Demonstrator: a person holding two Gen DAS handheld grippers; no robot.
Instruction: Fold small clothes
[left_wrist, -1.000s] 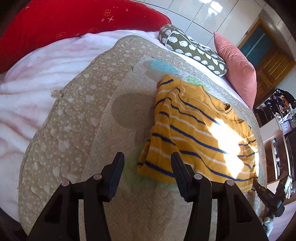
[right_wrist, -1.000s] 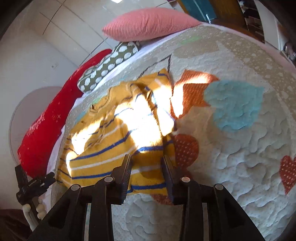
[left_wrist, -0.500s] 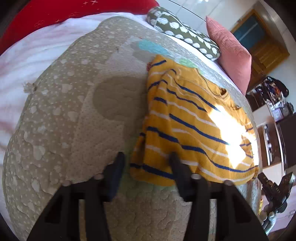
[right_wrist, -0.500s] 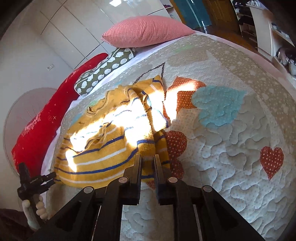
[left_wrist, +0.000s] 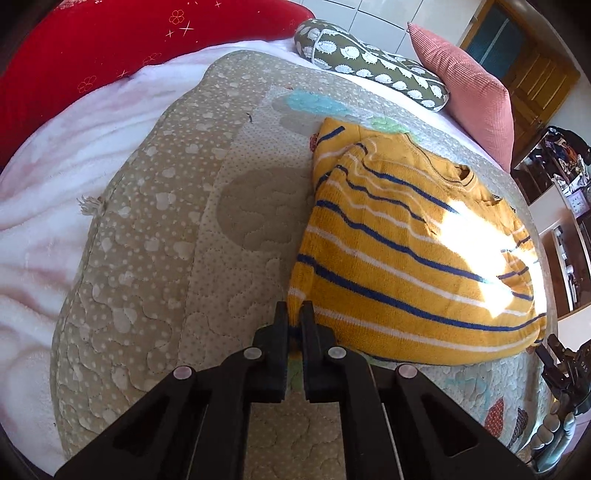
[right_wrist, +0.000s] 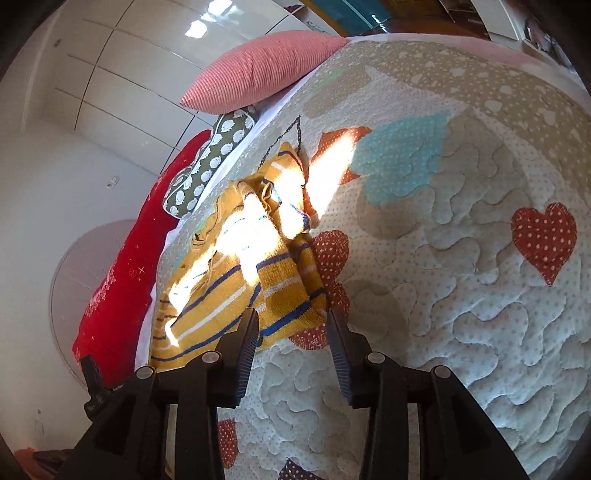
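1. Left gripper (left_wrist: 294, 314) is clamped tight on the near left hem corner of the yellow striped sweater (left_wrist: 406, 258). The knit is pinched between the pads, likely so that corner can be lifted for a fold.
2. Right gripper (right_wrist: 291, 325) has its jaws opening. The sweater's right hem edge (right_wrist: 295, 314) sits between them but the pads don't look pressed on it, so I read it as a release or a re-grip.
3. Sweater lies mostly flat on the bed quilt (left_wrist: 240, 221), hem toward the person and neckline (left_wrist: 458, 173) at the far end. One sleeve (left_wrist: 332, 136) is tucked in along the far left side and the right side looks already folded inward, so the fold seems partly done.
4. The hem corners are the natural hold points: taking both would let the bottom go up toward the collar evenly.
5. A bright sun patch (left_wrist: 476, 251) washes out the right half of the sweater, so detail there is hard to read.
6. Around it: the quilt with heart patches (right_wrist: 543, 240) gives a soft, flat work surface. A pink pillow (left_wrist: 469, 85), a green patterned pillow (left_wrist: 369, 62) and a red cushion (left_wrist: 92, 44) sit at the far end, well apart from the sweater. A white blanket (left_wrist: 55, 166) is off to the left.
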